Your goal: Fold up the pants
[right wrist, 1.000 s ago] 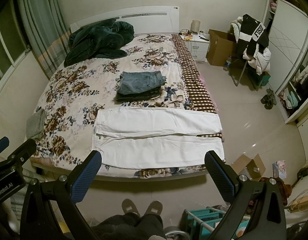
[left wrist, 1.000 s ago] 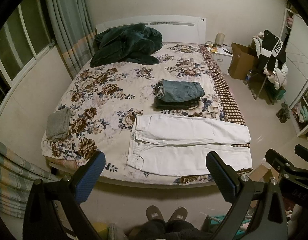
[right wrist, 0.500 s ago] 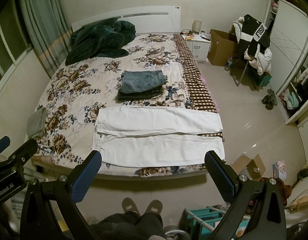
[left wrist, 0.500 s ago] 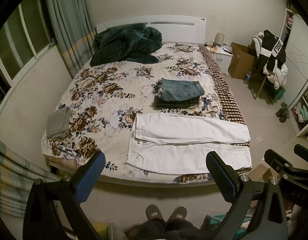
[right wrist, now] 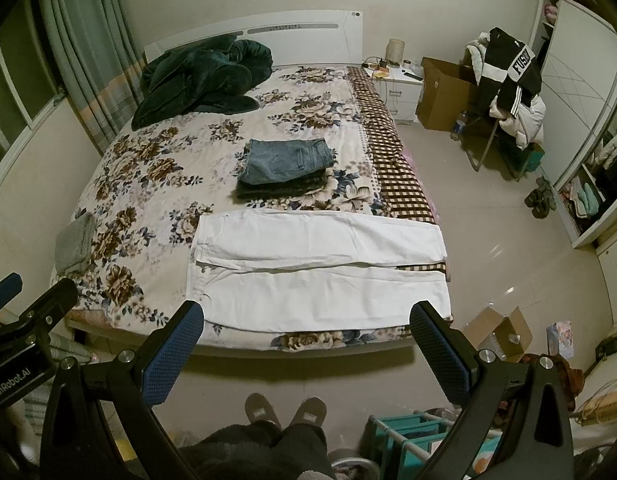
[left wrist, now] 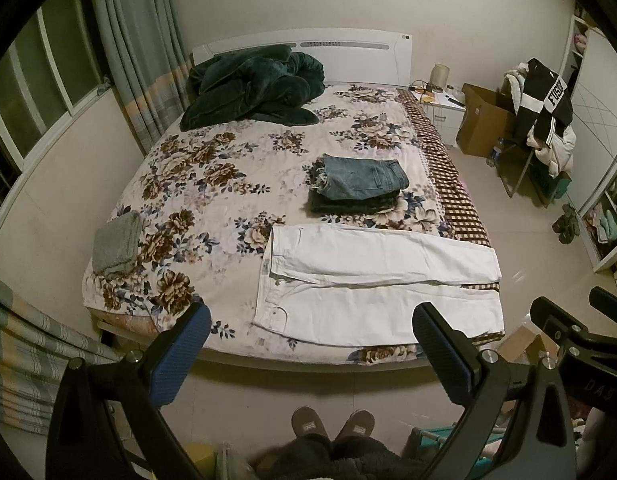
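Note:
White pants [left wrist: 372, 280] lie flat along the foot of the bed, waist to the left, legs to the right, the far leg partly over the near one; they also show in the right wrist view [right wrist: 316, 268]. My left gripper [left wrist: 308, 356] is open and empty, held back from the bed's near edge above the floor. My right gripper [right wrist: 304, 356] is open and empty too, at the same distance. Each gripper shows at the other view's edge.
A stack of folded jeans [left wrist: 358, 184] sits behind the white pants. A grey folded cloth [left wrist: 116, 244] lies at the bed's left corner, a dark green blanket [left wrist: 252, 88] at the headboard. Slippered feet [left wrist: 332, 428] stand below. A cardboard box [right wrist: 496, 332] and teal rack [right wrist: 408, 440] are on the floor right.
Both views have shifted very slightly; the bed sits a touch higher in frame. The grippers stay open and the pants have not moved.

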`<state>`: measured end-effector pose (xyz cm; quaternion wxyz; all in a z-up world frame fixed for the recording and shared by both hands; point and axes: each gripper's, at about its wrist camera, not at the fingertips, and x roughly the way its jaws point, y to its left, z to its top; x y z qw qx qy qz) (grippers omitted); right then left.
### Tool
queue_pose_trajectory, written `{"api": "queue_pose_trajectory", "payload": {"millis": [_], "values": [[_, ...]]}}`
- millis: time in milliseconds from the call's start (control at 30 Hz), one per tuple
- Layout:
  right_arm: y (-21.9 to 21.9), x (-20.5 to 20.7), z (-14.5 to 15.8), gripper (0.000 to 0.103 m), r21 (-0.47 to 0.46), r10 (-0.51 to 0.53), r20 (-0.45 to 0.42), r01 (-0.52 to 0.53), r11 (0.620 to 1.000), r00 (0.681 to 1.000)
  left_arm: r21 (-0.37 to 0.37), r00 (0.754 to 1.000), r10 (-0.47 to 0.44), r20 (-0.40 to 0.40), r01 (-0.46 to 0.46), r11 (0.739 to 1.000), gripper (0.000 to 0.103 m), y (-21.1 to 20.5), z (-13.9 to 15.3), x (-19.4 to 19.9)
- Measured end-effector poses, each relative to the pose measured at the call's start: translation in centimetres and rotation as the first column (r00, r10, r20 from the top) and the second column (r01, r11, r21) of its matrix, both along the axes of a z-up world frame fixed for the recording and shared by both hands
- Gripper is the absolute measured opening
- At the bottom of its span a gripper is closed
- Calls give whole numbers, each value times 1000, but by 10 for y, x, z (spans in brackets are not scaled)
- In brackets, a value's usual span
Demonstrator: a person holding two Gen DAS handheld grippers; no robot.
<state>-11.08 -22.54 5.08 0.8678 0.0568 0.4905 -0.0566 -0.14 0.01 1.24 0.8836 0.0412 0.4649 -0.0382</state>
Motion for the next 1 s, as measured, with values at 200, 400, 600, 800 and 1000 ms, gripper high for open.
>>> {"api": "queue_pose_trajectory", "payload": {"millis": [200,400,600,800,1000], "values": [[0,0,0,103,-2,0,0,0,1000,1000,0,1000,-2,0,2,1000,103,0,7,0],[0,0,0,103,0,1,-1,-1,1000,1000,-1,1000,-1,0,1,1000,103,0,7,0],[0,-5,-1,103,0,0,-5,0,1000,1000,-3,1000,0,-4,0,1000,103,-1,7,0],[6,-24,-16,103,7,6,-15,-6,1000,1000,0,1000,1,-9,-1,1000,103,-5,12,-2],[-5,-27,-22,103,17,15,-28,-15,1000,999,1,1000,5,-20,-5,1000,103,-34,-10,-21]]}}
